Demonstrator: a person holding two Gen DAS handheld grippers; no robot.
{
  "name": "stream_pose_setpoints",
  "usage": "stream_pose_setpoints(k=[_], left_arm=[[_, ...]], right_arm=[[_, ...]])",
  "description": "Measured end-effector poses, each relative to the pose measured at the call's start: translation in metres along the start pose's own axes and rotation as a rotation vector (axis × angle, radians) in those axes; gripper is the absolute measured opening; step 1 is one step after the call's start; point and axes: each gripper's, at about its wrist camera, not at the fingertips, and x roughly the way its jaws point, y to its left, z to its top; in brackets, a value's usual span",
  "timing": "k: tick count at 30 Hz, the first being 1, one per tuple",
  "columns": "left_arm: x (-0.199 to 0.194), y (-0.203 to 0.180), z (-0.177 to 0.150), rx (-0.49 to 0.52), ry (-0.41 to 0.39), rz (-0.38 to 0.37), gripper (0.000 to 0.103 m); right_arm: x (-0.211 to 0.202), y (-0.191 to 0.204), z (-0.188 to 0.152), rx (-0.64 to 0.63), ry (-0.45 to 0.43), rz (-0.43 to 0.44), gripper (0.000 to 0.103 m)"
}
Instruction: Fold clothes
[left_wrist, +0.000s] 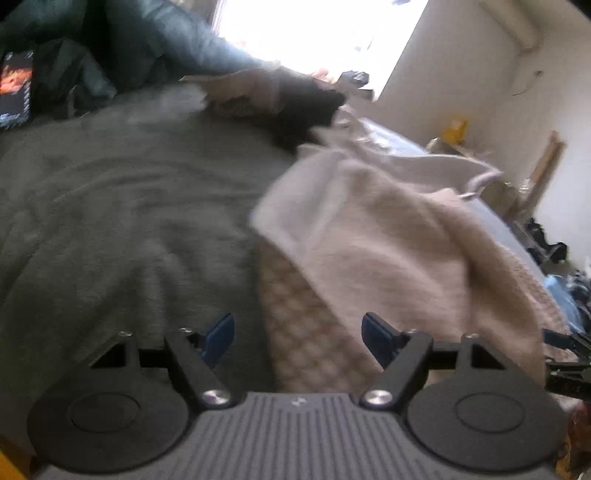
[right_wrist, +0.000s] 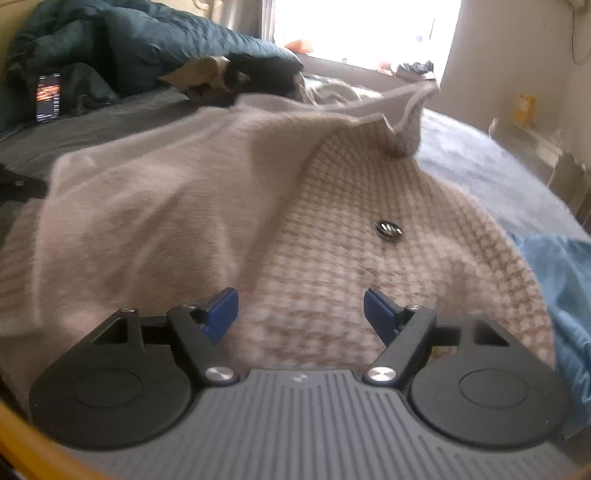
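Observation:
A beige knit cardigan lies rumpled on a grey bed sheet, its waffle-knit side and a dark button facing up. In the left wrist view the cardigan fills the right half, part of it folded over. My left gripper is open just above the cardigan's near left edge, holding nothing. My right gripper is open over the knit panel, with the button ahead of it. The right gripper's black frame shows at the right edge of the left wrist view.
A dark teal quilt and a lit phone lie at the bed's far left. More clothes, one black, are piled at the far end. Blue fabric lies right of the cardigan. A bright window and a white wall stand beyond.

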Motion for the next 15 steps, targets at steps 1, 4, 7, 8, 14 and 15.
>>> stream_pose_setpoints(k=[1, 4, 7, 8, 14, 15], left_arm=[[0.006, -0.008, -0.003, 0.016, 0.025, -0.018, 0.084], [0.018, -0.027, -0.021, 0.135, 0.097, 0.041, 0.074], [-0.004, -0.032, -0.025, 0.223, 0.074, 0.155, 0.063], [-0.013, -0.026, -0.026, 0.225, 0.065, 0.211, 0.061], [-0.043, 0.031, -0.039, 0.125, 0.070, 0.513, 0.050], [-0.046, 0.039, -0.041, 0.090, 0.080, 0.515, 0.050]], right_arm=[[-0.008, 0.007, 0.000, -0.026, -0.022, 0.023, 0.075], [-0.030, 0.030, 0.000, -0.131, -0.085, 0.085, 0.075], [-0.041, 0.040, 0.000, -0.235, -0.115, 0.044, 0.075], [-0.044, 0.039, 0.000, -0.243, -0.119, 0.041, 0.077], [-0.042, 0.002, -0.008, -0.109, -0.058, 0.014, 0.078], [-0.038, -0.004, -0.011, -0.078, -0.034, 0.006, 0.076]])
